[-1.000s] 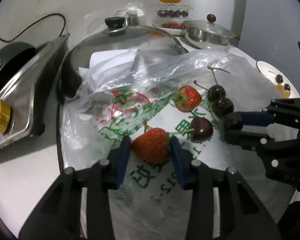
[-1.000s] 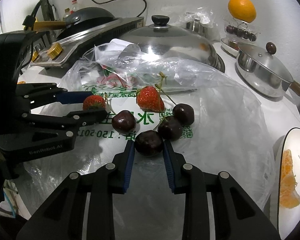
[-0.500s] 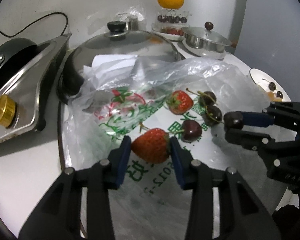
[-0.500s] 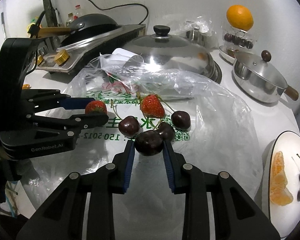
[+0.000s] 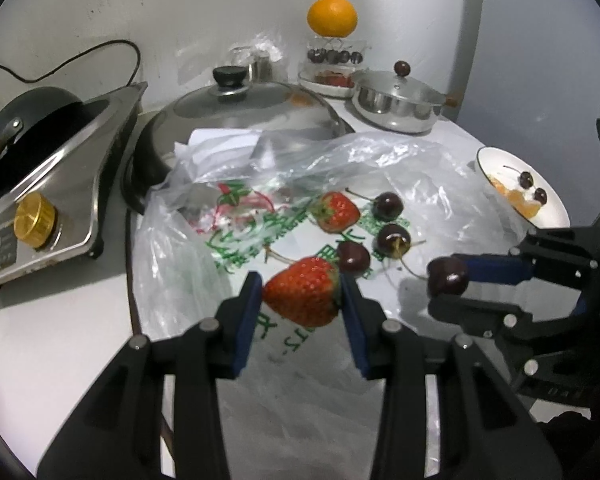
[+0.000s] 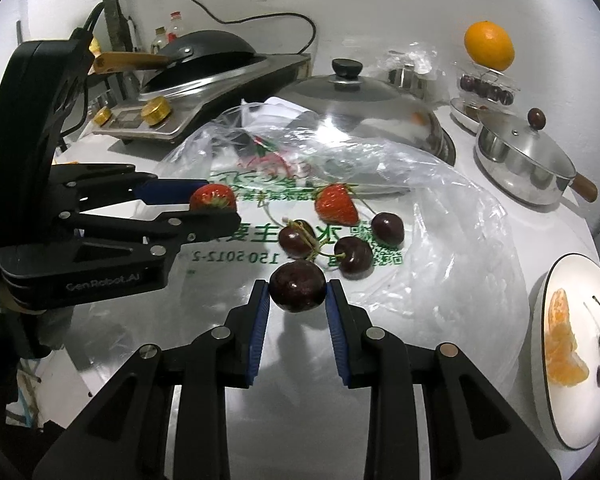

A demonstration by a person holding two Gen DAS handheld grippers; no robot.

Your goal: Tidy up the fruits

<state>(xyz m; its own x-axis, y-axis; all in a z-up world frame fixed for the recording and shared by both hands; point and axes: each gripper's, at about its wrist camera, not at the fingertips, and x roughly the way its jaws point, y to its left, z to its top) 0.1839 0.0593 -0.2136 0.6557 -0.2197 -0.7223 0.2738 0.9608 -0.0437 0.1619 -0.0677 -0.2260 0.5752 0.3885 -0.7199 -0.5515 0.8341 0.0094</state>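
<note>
Both grippers have risen off the plastic bag (image 5: 188,264) since a second ago: the left gripper (image 5: 300,300) pinches a strawberry (image 5: 304,296), the right gripper (image 6: 298,300) a cherry (image 6: 298,286), each lifted clear above the bag's near edge. Next, probably, carrying them to a dish such as the plate (image 6: 556,424) at the worktop's right edge. "GenRobot.AI" marks the left gripper.

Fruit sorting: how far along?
Done: plate holds orange segments and two cherries. In hand: left tool grips a strawberry, right tool a cherry. Left: one strawberry and three cherries on the plastic bag.
</note>
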